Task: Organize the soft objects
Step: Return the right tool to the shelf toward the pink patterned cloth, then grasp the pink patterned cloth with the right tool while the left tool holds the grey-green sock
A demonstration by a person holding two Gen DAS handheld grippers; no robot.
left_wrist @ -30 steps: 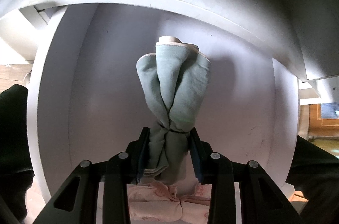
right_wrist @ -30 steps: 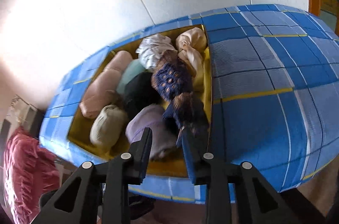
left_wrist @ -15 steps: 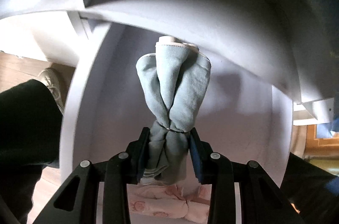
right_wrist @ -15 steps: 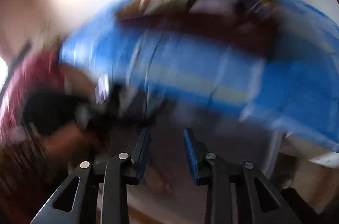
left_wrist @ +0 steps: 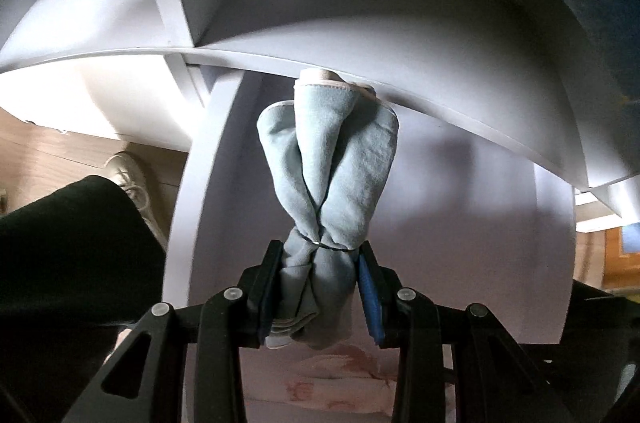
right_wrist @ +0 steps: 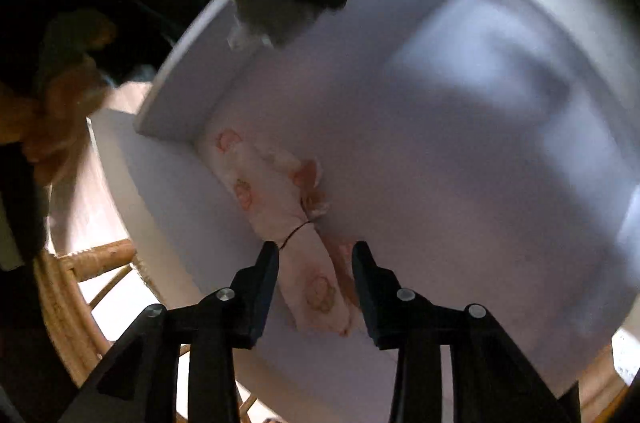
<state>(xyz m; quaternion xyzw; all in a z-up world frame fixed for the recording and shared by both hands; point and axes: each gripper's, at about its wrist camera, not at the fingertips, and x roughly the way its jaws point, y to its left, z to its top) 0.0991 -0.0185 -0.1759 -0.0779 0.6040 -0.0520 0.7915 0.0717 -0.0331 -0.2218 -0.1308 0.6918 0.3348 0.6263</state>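
Pink printed cloth bundle [right_wrist: 298, 243] between the right gripper's [right_wrist: 314, 287] parted jaws

Left gripper [left_wrist: 320, 287] is clamped on a tied sage-green cloth bundle [left_wrist: 326, 175] above the shelf floor [left_wrist: 460, 223]; the right's jaws have just been opening, straddling the pink bundle, whose long axis runs ahead-left, untouched.

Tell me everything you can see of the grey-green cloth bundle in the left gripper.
The grey-green cloth bundle is soft knit fabric, folded into several lobes and cinched near its lower end by a thin dark band. A pale pink edge shows at its far tip. The left gripper has its jaws shut on the cinched part, the lobes fanning out beyond them. It hangs inside the white shelf compartment, above a pink patterned bundle on the floor there.
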